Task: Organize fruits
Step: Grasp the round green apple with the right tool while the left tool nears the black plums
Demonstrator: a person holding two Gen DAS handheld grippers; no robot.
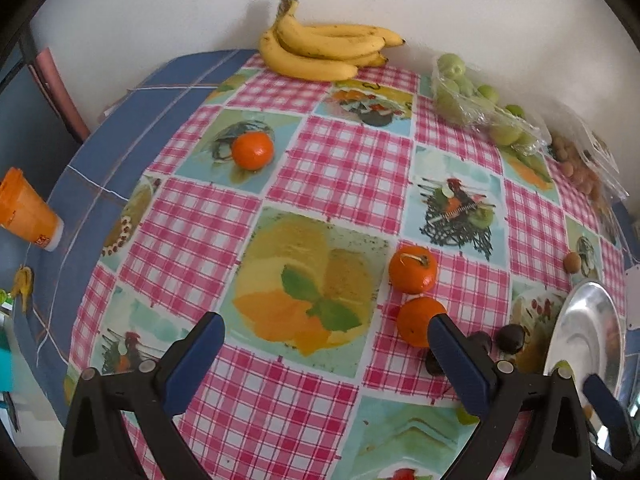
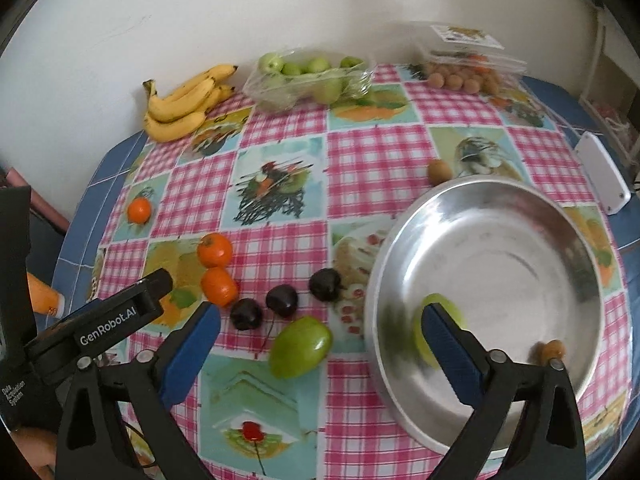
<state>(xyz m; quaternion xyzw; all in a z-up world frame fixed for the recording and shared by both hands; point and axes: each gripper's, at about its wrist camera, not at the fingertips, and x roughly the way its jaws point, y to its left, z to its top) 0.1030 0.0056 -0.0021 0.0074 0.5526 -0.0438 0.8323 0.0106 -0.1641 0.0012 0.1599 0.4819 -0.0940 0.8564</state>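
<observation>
A steel bowl (image 2: 520, 248) stands on the right of the table and holds a green fruit (image 2: 442, 308) and a small brown fruit (image 2: 554, 347). My right gripper (image 2: 320, 326) is open and empty above the bowl's near left rim. A green fruit (image 2: 300, 346) lies left of the bowl, with three dark plums (image 2: 282, 300) and two oranges (image 2: 216, 266) beyond it. My left gripper (image 1: 326, 334) is open and empty over the table; its right finger is just in front of an orange (image 1: 418, 320). A third orange (image 1: 253, 151) lies farther back left.
Bananas (image 1: 324, 46), a bag of green fruits (image 2: 308, 78) and a pack of small brown fruits (image 2: 460, 78) line the wall. A loose brown fruit (image 2: 439, 171) lies behind the bowl. An orange cup (image 1: 24, 212) stands off the left edge. A white box (image 2: 602, 178) lies at far right.
</observation>
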